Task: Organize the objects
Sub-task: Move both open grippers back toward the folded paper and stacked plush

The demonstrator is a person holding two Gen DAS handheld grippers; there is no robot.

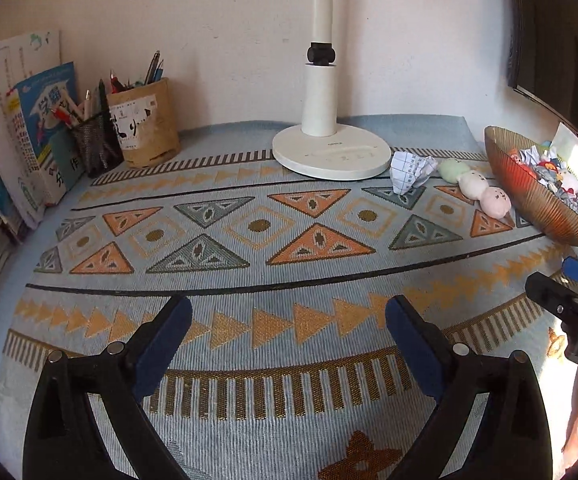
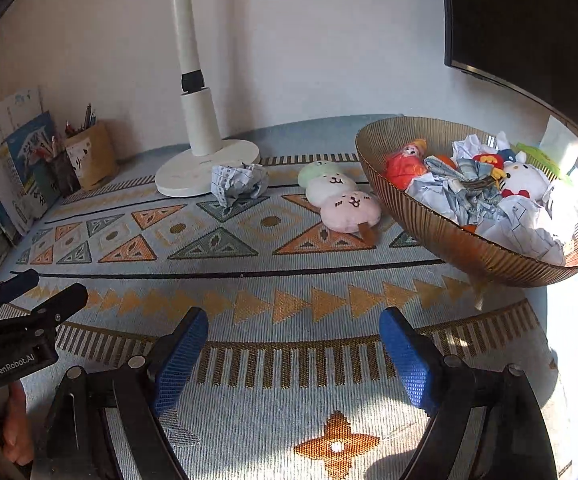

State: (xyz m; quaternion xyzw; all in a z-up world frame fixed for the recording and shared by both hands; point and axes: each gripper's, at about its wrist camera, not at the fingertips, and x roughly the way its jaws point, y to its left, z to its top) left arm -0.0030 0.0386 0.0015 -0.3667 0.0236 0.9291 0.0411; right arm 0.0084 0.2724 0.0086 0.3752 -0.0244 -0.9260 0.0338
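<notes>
Both grippers, left gripper [image 1: 289,340] and right gripper [image 2: 293,344], hang wide open, holding nothing. The crumpled white paper ball [image 2: 238,184] and three-ball pastel plush toy [image 2: 339,196] wait at 12 o'clock on the bench, beside the ribbed amber glass bowl [image 2: 449,240] at 2 o'clock, likely their home.

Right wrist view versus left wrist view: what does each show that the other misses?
Only the right wrist view looks down into the ribbed bowl, showing a white bunny plush, an orange doll and crumpled papers inside; it also shows the left gripper from the side.

Only the left wrist view shows the mesh pen cup clearly and the right gripper at its edge.

Both show the lamp base, the crumpled paper ball, the three-ball plush, the books and the patterned cloth. Both grippers are open and empty.
</notes>
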